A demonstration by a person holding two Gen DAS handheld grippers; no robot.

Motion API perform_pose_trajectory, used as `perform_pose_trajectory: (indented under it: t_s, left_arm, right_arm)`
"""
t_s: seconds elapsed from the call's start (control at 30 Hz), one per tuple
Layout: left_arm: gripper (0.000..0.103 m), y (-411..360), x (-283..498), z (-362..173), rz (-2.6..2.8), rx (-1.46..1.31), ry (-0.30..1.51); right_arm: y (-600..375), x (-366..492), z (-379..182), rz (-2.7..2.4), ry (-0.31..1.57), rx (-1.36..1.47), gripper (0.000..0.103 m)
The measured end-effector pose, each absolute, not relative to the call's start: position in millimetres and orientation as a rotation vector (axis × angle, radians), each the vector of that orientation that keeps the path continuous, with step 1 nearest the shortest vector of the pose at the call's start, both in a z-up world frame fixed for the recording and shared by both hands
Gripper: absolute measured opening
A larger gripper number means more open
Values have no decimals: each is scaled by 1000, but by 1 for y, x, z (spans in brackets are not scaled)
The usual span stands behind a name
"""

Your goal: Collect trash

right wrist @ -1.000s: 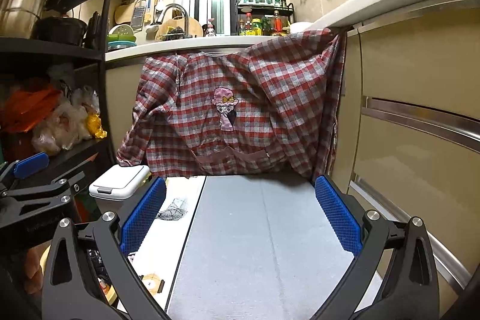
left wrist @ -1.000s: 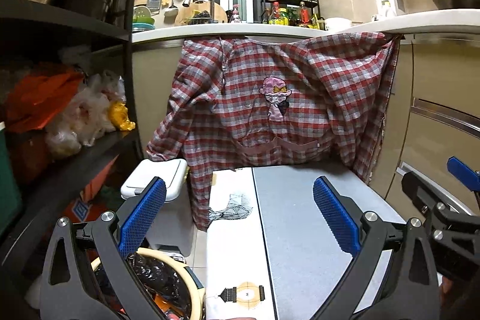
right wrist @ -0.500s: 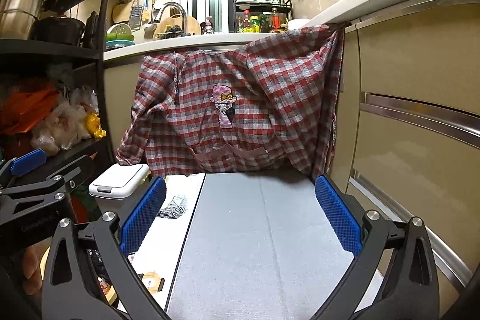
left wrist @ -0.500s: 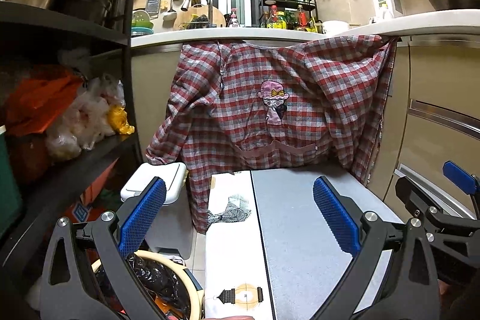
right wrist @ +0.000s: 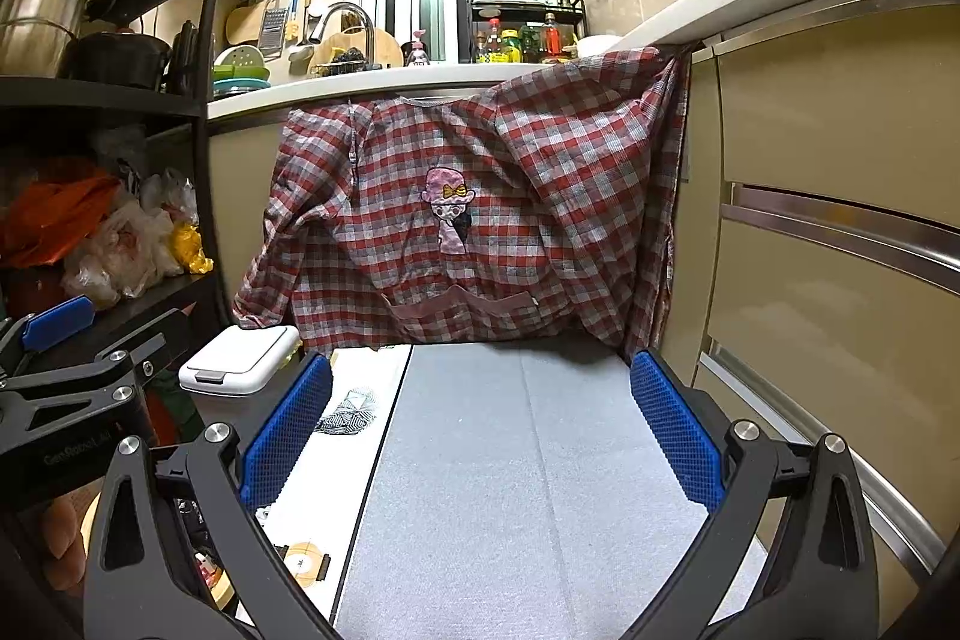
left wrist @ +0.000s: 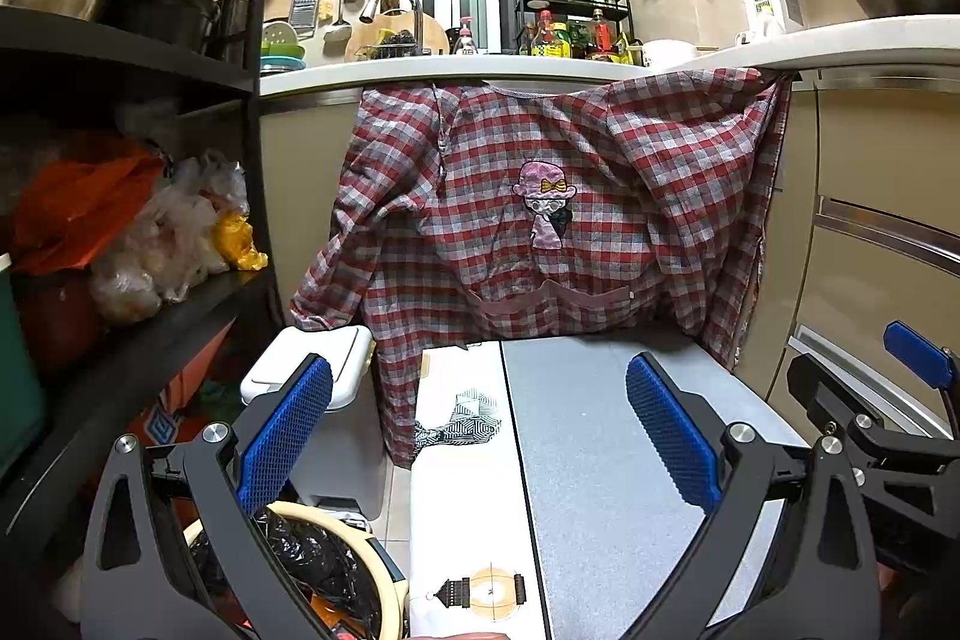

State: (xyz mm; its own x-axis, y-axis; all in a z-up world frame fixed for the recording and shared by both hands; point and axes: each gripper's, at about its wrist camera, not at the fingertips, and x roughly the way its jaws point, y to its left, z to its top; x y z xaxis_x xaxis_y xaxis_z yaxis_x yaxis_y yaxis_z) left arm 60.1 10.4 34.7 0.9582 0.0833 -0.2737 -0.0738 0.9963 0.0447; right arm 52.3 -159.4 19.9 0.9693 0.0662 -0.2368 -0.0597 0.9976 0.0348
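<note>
Both sets of tongs are spread wide with nothing between the pads. The left tongs [left wrist: 480, 436] fill the lower half of the left wrist view; the right tongs [right wrist: 480, 436] fill the lower half of the right wrist view. Each hovers over a grey mat [right wrist: 528, 460] on the counter, beside a white printed sheet [left wrist: 462, 466].

The only clear candidate for trash is a crumpled black-and-white patterned scrap [left wrist: 459, 421] lying on the white sheet, centre of the left view and left of centre in the right view [right wrist: 348, 412]. A bin lined with a black bag [left wrist: 312, 562] sits at the lower left of the left view, partly behind the left finger. A white pedal bin with its lid closed [left wrist: 318, 364] stands just past it.

Risks, as judgement:
- The scrap is thin and flat. Pads closing on it may pinch the sheet underneath as well and drag it.
- A checked shirt [left wrist: 540, 220] hangs from the counter edge down to the far end of the mat. A reach too far forward may snag its hem.
- The two tongs are near each other and may collide if both converge on the scrap.

Limits of view:
- The contents of the lined bin are cut off by the frame edge.
- Whether the scrap is paper or plastic cannot be determined.
- The floor beyond the bins is hidden.
</note>
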Motion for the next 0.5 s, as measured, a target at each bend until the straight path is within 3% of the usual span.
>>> perform_pose_trajectory:
  t_s: [0.5]
  left_arm:
    - [95,9,61,35,81,39,278]
  right_arm:
    - [-157,51,21,61,238,33,98]
